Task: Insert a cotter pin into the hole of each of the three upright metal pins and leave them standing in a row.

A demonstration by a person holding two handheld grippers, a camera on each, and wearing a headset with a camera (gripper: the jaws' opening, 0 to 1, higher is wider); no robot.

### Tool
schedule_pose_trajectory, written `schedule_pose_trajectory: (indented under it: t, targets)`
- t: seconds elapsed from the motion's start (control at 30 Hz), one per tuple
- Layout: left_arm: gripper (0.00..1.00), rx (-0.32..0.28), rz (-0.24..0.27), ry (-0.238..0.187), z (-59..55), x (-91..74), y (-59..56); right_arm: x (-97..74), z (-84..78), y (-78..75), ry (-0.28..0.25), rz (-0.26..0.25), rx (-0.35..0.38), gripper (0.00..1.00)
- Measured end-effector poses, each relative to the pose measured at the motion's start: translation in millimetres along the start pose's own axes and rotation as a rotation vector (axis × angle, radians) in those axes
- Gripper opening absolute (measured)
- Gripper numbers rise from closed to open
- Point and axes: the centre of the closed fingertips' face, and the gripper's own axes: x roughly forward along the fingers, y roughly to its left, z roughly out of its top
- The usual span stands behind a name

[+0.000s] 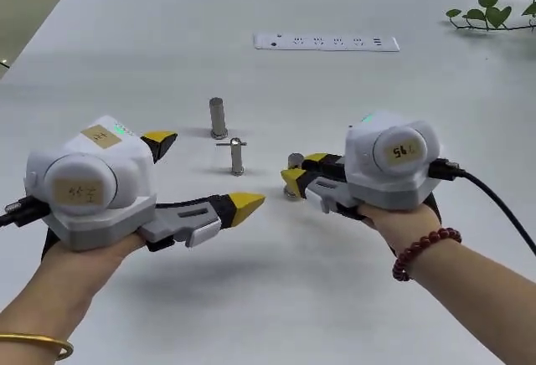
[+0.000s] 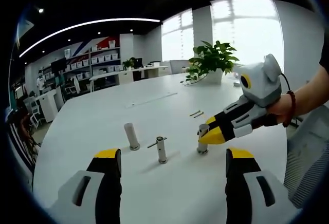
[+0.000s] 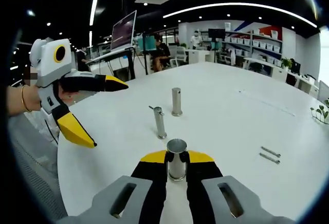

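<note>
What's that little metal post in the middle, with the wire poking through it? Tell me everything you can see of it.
The middle pin is a short, silvery, smooth metal cylinder standing upright on the white table. A thin cotter pin passes crosswise through its top. It stands between the far pin and the near pin; nothing else touches it.

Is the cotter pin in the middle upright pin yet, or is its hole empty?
In: a thin cotter pin crosses the middle pin near its top, sticking out sideways in the head and left gripper views.
</note>
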Motion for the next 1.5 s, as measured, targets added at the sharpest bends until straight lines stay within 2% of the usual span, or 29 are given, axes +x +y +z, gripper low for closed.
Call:
schedule_pose_trajectory:
  t: [0.2, 0.4, 0.67, 1.0, 1.17, 1.4, 1.5]
  targets:
    - [0.80, -0.003, 0.001, 0.010, -1.6, -0.7, 0.8, 0.0, -5.5, 3.1, 0.007, 0.007, -0.005, 0.08]
    - [0.84, 0.001, 0.005, -0.003, 0.8, -1.2, 2.3, -0.6, -6.9, 5.3, 0.015, 0.016, -0.060, 0.08]
    - [0.88, 0.007, 0.003, -0.014, 2.8, -1.4, 1.8, -0.6, -7.5, 6.0, 0.001, 0.050, -0.075, 0.08]
    - [0.92, 0.010, -0.005, -0.012, 1.8, 0.1, 0.1, -0.6, -6.7, 6.5, 0.003, 0.069, -0.076, 0.09]
    - [0.95, 0.008, -0.008, -0.007, 0.5, 0.6, -0.4, -1.3, -5.6, 7.3, 0.006, 0.078, -0.036, 0.11]
    - [0.98, 0.008, -0.010, -0.015, 2.6, -0.1, -1.3, -11.3, 1.7, 7.8, -0.004, 0.098, -0.009, 0.16]
    - [0.98, 0.006, -0.011, -0.018, 3.4, 0.1, -1.6, -18.5, 2.5, 8.3, 0.011, 0.105, -0.048, 0.19]
